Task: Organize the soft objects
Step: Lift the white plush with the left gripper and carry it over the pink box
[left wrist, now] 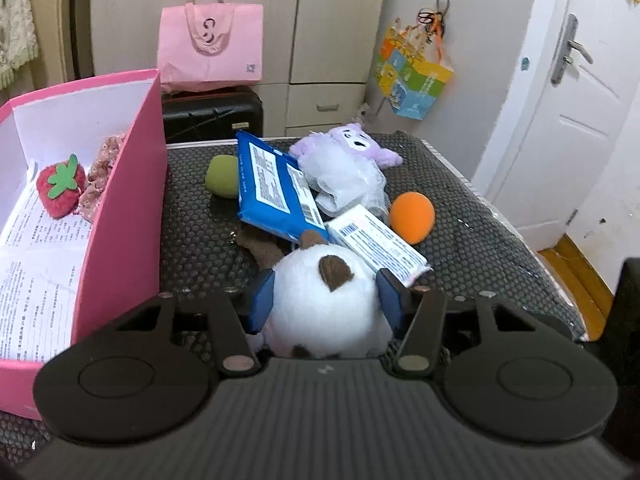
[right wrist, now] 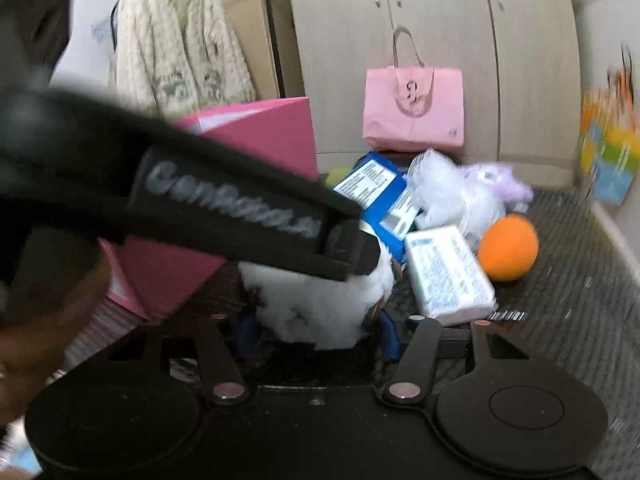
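Observation:
A white plush toy with brown ears (left wrist: 324, 304) lies on the dark dotted mat (left wrist: 480, 248). My left gripper (left wrist: 326, 300) has its blue pads on both sides of it and grips it. In the right wrist view my right gripper (right wrist: 316, 332) is also around the same white plush (right wrist: 320, 312), with the left gripper's body across the picture above it. A pink box (left wrist: 120, 216) at the left holds a red strawberry plush (left wrist: 60, 190) and a floral fabric piece (left wrist: 102, 172). A purple plush (left wrist: 352, 160), an orange ball (left wrist: 412, 216) and a green ball (left wrist: 222, 176) lie beyond.
A blue packet (left wrist: 272, 188) and a white packet (left wrist: 376, 244) lie among the toys. A pink tote bag (left wrist: 210, 44) sits on a black suitcase (left wrist: 212, 114) behind the table. A white door (left wrist: 568, 100) is at the right. The right wrist view is blurred.

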`<state>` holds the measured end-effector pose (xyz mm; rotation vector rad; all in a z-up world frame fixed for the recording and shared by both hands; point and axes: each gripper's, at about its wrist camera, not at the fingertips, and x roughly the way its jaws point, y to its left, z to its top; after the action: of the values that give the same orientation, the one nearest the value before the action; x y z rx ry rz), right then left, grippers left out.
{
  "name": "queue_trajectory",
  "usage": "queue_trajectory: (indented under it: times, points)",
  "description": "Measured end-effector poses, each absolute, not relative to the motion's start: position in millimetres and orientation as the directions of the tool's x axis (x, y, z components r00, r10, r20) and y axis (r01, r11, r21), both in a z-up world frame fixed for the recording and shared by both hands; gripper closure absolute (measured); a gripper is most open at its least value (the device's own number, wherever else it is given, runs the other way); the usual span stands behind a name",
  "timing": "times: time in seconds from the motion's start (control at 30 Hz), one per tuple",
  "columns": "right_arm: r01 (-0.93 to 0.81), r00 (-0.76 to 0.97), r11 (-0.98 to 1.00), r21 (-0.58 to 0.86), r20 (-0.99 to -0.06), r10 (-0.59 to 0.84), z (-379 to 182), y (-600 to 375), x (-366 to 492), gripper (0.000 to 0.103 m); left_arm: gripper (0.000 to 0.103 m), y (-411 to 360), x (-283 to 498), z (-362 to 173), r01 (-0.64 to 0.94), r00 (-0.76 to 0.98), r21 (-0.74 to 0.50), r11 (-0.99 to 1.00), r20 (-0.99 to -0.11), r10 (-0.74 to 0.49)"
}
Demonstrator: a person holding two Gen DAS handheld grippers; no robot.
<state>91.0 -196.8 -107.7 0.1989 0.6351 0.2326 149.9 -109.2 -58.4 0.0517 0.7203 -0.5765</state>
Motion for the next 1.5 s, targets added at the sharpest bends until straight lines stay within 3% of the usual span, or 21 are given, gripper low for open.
queue_trajectory:
  times: [0.23,0.8,1.07,1.5]
  points:
    - [-0.180,0.779,0.960,0.216,-0.565,0.273,-91.0,-186.3,70.2,0.041,0.050,-99.6,136.8,-46.1,0.545,0.576,-0.166,0.822,-0.637,-0.512]
    - [-0.238,0.573,0.938,0.252,-0.743,0.345,-54.2,-173.7,68.6,0.041,0.049,-67.5,126.7,-37.3,0.511,0.423,-0.320,0.797,-0.714,-0.558]
    - [-0.304,0.511,0.898,0.319,-0.741,0.436,-42.4,-168.7,60.8,0.041,0.048,-38.4,118.3,-27.6,0.486,0.358,-0.381,0.787,-0.734,-0.577]
    - [-0.432,0.420,0.826,0.361,-0.730,0.539,-13.8,-131.0,62.8,0.041,0.048,7.4,106.0,0.8,0.458,0.321,-0.382,0.803,-0.771,-0.550]
